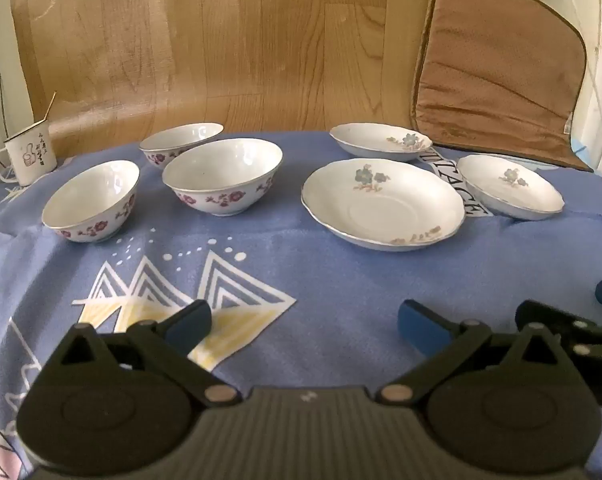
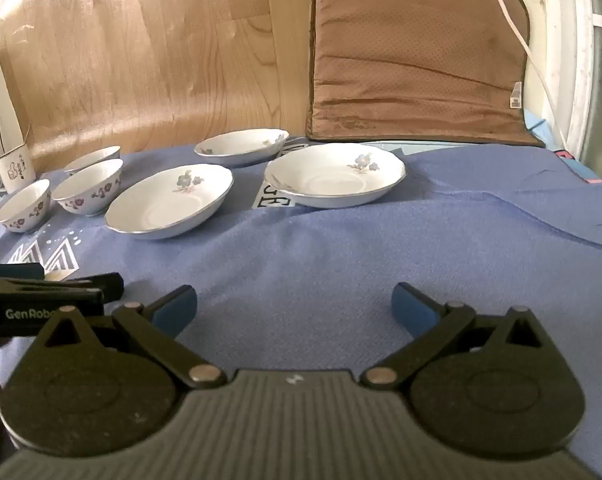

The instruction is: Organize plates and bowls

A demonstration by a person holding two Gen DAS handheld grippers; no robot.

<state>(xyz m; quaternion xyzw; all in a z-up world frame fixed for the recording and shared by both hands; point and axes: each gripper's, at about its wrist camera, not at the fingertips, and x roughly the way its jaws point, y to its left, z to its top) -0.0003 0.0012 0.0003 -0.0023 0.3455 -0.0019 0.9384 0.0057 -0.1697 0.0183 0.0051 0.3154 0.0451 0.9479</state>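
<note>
nothing is sorted yet, so this looks like the very start: both tools hang back over the near part of the desk [image 1: 341, 280], which is covered in a blue cloth, and neither has reached for a dish. the left tool [image 1: 303, 322] stands wide open with nothing between its blue pads, and the right tool [image 2: 293, 306] is just as wide and just as empty.

the dishes sit across the far half of the cloth in two loose groups. on the left are three bowls with purple flowers: the near left bowl [image 1: 91, 202], the middle bowl [image 1: 223, 176] and the back bowl [image 1: 181, 142] behind it. on the right are three plates with blue flowers: the big plate [image 1: 383, 204], the back plate [image 1: 379, 142] and the right plate [image 1: 509, 188]. a mug [image 1: 29, 156] with a stick in it stands at the far left, apart from the rest.

the likely next move is to carry one tool forward to a rim, close on it, and nest that dish in its own kind. the thin, sloped rims probably call for a careful, square bite.
</note>
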